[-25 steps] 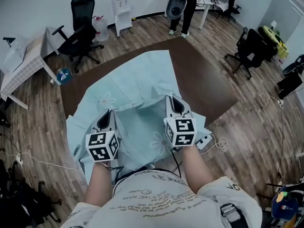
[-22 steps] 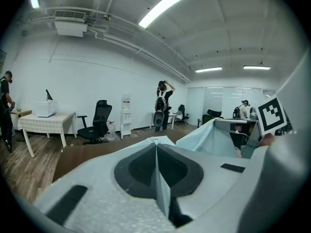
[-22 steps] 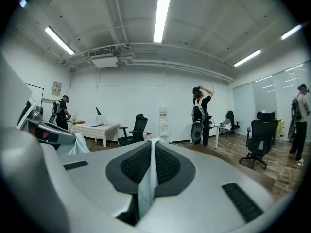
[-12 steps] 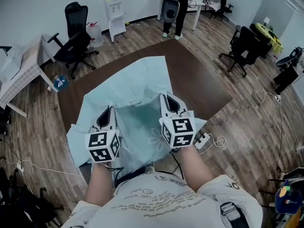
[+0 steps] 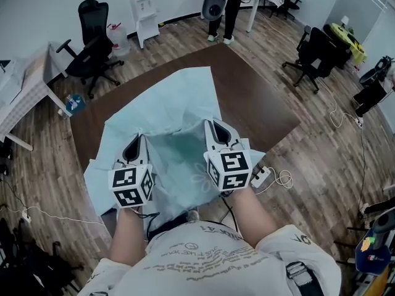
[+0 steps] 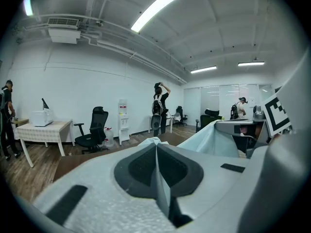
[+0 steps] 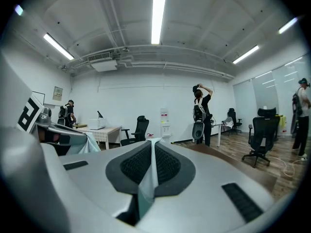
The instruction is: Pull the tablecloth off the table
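Two tools, both clamped on cloth: my left tool [image 5: 136, 142] and my right tool [image 5: 216, 131] each have their jaws closed on a thin fold of the tablecloth [image 5: 176, 100], which shows as a pale sliver pinched in either gripper view. I hold them side by side at the near edge, close to my body, so that a pull should drag the sheet evenly toward me. The tablecloth is light blue-green with faint flower prints. It is rumpled and bunched around the tools, and its far part lies on the dark brown table [image 5: 256, 97], whose right and far sides are bare.
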Demonstrator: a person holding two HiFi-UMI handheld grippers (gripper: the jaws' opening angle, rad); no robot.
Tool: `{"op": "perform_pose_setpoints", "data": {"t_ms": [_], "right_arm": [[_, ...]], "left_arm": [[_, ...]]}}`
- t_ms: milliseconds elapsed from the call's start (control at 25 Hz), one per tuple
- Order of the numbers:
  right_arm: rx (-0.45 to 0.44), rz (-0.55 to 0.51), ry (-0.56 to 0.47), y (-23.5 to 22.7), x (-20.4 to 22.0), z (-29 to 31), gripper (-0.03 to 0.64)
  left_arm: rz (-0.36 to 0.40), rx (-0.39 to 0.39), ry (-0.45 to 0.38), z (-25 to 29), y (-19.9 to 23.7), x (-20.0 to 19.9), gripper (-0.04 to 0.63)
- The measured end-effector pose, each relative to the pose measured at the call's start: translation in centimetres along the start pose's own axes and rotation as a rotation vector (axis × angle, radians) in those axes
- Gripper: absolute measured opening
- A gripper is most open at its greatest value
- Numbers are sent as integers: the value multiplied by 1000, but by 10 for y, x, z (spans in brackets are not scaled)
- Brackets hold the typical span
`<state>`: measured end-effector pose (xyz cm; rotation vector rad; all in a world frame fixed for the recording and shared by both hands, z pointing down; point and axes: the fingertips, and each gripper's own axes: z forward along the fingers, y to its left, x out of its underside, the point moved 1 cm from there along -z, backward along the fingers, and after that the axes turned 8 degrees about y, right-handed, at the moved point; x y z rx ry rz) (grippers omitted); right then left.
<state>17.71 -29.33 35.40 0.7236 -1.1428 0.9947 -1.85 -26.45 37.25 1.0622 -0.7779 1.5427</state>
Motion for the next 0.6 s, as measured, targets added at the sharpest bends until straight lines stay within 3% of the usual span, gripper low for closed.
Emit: {"op": "perform_pose_setpoints", "data": {"t_ms": [600], "right_arm": [[24, 1, 12, 1, 9, 1, 15]], "left_arm": [[-15, 31, 33, 3, 5, 12, 11]]}}
